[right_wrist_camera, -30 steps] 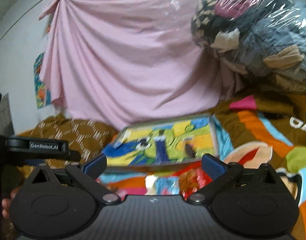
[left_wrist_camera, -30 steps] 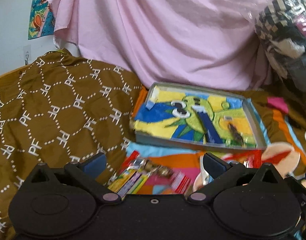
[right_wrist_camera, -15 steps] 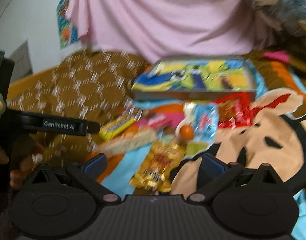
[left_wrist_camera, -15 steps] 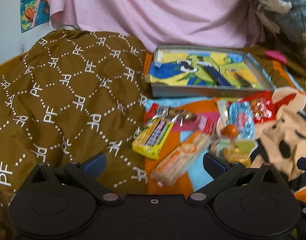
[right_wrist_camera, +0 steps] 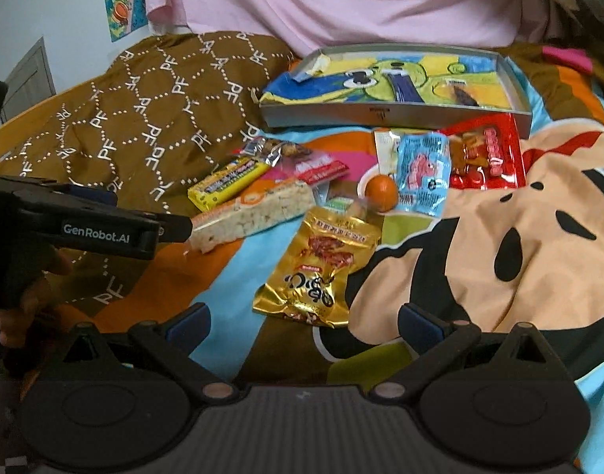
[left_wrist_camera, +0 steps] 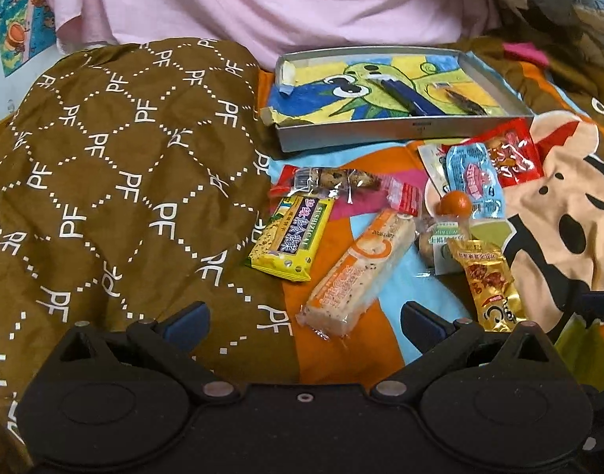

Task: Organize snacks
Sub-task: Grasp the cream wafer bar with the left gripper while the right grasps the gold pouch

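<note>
Over the last second both views dropped from the pink drape to the bed, so the snack pile is now in reach. Left claw [left_wrist_camera: 304,318], fingers apart and empty, hovers just short of the orange-and-white cracker bar [left_wrist_camera: 359,266], yellow bar [left_wrist_camera: 292,237] at its 11 o'clock. Right claw [right_wrist_camera: 304,322], likewise apart and empty, faces the gold pouch [right_wrist_camera: 319,272], with the blue packet [right_wrist_camera: 422,172] and red packet [right_wrist_camera: 485,156] at 1 o'clock before the grey tray [right_wrist_camera: 389,116]; sorting not yet begun.
</note>
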### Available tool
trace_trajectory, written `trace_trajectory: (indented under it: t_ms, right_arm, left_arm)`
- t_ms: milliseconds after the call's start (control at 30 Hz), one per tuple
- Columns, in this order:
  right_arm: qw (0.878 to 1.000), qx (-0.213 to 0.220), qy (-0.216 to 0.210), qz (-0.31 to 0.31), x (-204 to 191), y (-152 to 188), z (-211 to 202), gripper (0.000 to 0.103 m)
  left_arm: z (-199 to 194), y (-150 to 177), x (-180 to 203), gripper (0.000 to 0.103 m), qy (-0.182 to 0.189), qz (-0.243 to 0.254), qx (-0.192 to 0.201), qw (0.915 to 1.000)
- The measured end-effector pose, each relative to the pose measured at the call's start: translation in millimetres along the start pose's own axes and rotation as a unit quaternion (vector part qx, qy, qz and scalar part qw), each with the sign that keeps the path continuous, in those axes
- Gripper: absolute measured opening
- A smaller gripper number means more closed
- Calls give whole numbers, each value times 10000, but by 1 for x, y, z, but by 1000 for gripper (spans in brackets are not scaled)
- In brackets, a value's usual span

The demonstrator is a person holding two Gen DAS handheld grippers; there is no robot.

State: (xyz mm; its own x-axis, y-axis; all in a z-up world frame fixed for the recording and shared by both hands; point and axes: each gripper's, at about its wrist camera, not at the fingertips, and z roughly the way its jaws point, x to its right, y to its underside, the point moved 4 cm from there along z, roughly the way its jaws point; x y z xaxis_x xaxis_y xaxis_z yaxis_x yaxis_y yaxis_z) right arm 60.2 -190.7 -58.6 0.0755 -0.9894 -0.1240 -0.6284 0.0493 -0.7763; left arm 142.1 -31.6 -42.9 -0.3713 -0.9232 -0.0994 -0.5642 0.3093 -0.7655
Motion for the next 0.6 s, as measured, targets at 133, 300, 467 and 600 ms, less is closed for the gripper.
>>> trace_trajectory:
  t_ms: [133, 300, 467, 600]
  right_arm:
    - [9999, -97, 26, 3, 0, 1, 7, 103]
    - [9999, -161, 47, -12, 0, 0, 12, 103]
    - [9999, -95, 28, 108, 2, -4, 15, 103]
    - [9995, 8, 150, 262, 7, -7, 21, 103]
  left_arm:
    - [8, -3, 0, 102, 28, 135, -60, 9999]
    - [17, -8, 1, 102, 170, 295, -78, 9994]
    - [24, -13, 3, 102, 300, 450, -90, 9985]
    - [35, -16, 6, 102, 441, 542, -279, 9972]
